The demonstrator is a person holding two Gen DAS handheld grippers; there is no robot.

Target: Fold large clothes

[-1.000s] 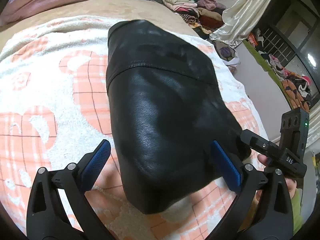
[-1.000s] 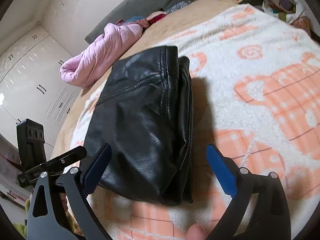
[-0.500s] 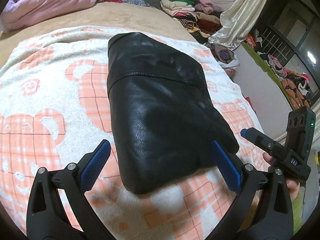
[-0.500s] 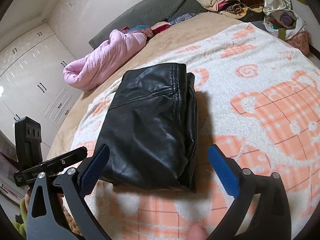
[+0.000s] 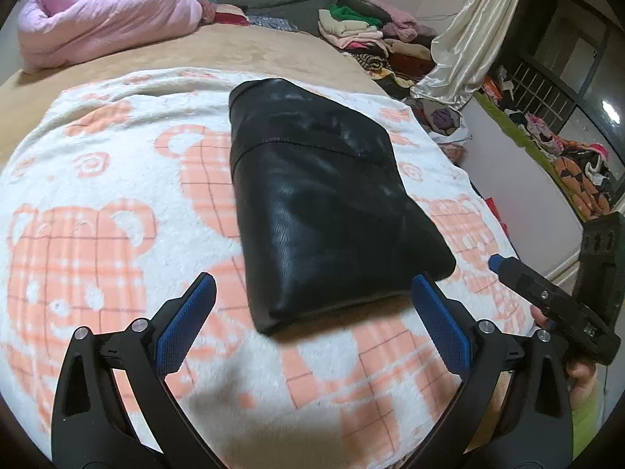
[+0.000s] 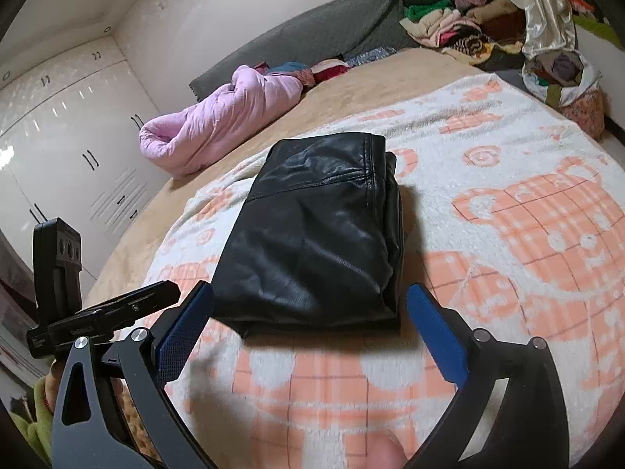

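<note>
A black leather garment [image 5: 320, 199] lies folded into a thick rectangle on the white and orange bear-print blanket [image 5: 97, 211]; it also shows in the right wrist view [image 6: 320, 234]. My left gripper [image 5: 312, 312] is open and empty, held back from the garment's near edge. My right gripper [image 6: 308, 316] is open and empty, just short of the near edge too. The right gripper shows at the right of the left wrist view [image 5: 547, 297], and the left gripper at the left of the right wrist view [image 6: 105, 312].
A pink quilt [image 5: 101, 27] lies bundled at the bed's far side, before a grey headboard [image 6: 312, 35]. Piles of clothes [image 5: 371, 35] and a cream curtain [image 5: 465, 51] stand beyond the bed. White wardrobes [image 6: 58, 156] line the wall.
Both grippers have pulled back and up from the folded garment, which now lies farther away and clear of the fingers. The garment itself has stayed put.
</note>
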